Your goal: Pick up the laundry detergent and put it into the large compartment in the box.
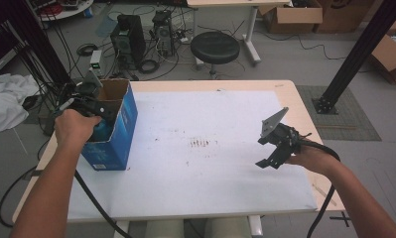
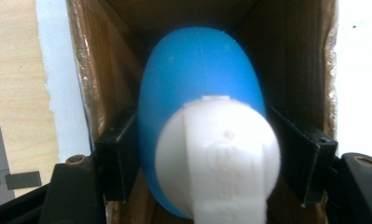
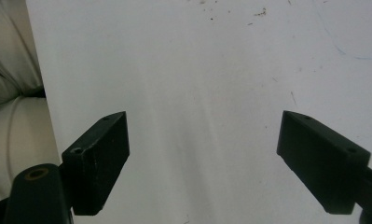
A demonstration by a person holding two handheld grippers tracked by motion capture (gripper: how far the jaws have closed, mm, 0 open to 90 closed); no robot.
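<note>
There is one blue box [image 1: 117, 130] on the desk [image 1: 210, 163], standing upright at about 9 o'clock of the white desk top, with its top open. Inside it there is one blue egg-shaped thing [image 2: 200, 93] with a white cap [image 2: 218, 154]. There are two claws, one in each hand.

The left claw [image 1: 97, 110] reaches into the open top of the box. In the high view the hand and the box wall hide most of the blue thing. The left gripper view looks straight down into the brown cardboard walls [image 2: 104, 70]: the blue thing lies between the two black jaws, and they stand just at its sides. I cannot tell if the pads press on it or are a little apart from it.

The right claw [image 1: 275, 151] hovers above the desk at about 3 o'clock, well apart from the box. Its jaws are wide and nothing is between them. The right gripper view shows the bare white desk surface [image 3: 197, 70] with a few small marks under the jaws.

Behind the desk, at 12 o'clock, one black stool [image 1: 215, 47] stands on the floor.
</note>
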